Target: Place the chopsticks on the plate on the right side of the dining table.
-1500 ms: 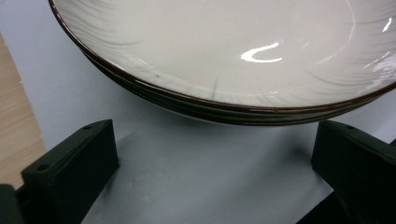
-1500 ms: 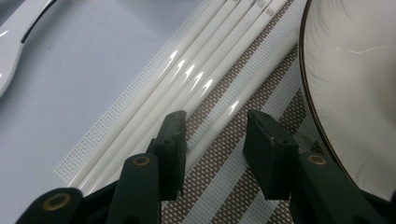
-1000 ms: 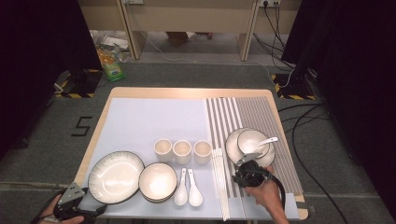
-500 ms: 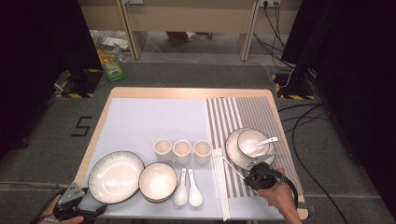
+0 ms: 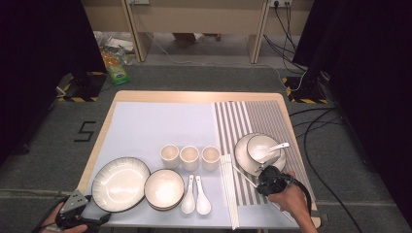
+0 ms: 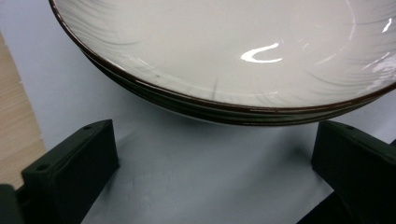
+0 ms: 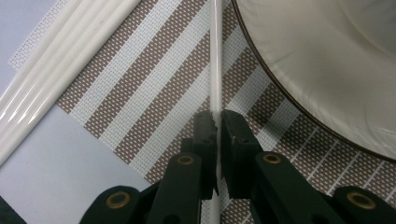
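In the right gripper view, a single white chopstick [image 7: 215, 70] is seen clamped between the two black jaws of the right gripper [image 7: 217, 122], which are pressed together on it. The chopstick lies over the striped placemat [image 7: 154, 98], just beside the rim of a plate [image 7: 299, 70], with a bundle of further chopsticks [image 7: 60, 70] lying apart from it at the mat's edge. From the high view, the wider setting is given: the right gripper [image 5: 268, 180] is held low over the placemat [image 5: 265, 119] at the near right of the table [image 5: 160, 97], just in front of the plate [image 5: 241, 156] that carries a bowl and spoon.

The left gripper [image 5: 77, 218] is seen in the high view at the table's near left corner. In the left gripper view its jaws are shown standing wide apart with nothing between them, just short of the dark rim of a large plate [image 6: 224, 56] resting on the pale blue mat [image 6: 196, 177].
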Demonstrator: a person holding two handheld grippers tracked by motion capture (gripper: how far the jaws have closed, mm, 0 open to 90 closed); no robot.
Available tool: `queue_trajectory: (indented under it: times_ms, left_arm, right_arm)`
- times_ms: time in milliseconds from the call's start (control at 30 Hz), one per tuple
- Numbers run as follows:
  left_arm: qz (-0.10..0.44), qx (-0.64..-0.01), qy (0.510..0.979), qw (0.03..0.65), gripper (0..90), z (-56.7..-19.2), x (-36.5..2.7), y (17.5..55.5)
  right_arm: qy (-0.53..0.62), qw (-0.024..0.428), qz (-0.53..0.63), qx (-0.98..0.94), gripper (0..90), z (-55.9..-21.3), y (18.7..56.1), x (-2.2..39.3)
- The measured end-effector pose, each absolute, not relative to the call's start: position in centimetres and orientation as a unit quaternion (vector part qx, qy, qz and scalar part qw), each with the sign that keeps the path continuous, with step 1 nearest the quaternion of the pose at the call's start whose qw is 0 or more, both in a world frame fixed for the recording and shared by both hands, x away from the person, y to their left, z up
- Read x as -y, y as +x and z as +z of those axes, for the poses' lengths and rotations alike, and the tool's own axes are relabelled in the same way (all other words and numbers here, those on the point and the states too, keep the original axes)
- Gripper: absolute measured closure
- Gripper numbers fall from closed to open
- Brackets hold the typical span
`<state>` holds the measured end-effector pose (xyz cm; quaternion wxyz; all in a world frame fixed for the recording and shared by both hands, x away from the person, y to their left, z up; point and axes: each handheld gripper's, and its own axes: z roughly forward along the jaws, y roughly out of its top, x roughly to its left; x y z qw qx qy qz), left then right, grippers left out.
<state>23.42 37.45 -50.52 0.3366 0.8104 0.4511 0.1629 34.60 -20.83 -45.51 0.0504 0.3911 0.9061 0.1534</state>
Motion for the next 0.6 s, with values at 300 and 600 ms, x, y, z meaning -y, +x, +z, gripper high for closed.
queue_trajectory:
  times_ms: [300, 600]
  left_arm:
    - [0.161, -0.45, 0.811, 0.337, 0.0, -50.5, -37.5, 23.41]
    - [0.163, -0.451, 0.81, 0.337, 0.0, -50.52, -37.46, 23.42]
  right_arm:
    - [0.388, 0.039, 0.133, -0.911, 84.6, -45.27, 34.95, 20.42]
    - [0.392, 0.037, 0.119, -0.911, 79.5, -45.23, 34.71, 20.69]
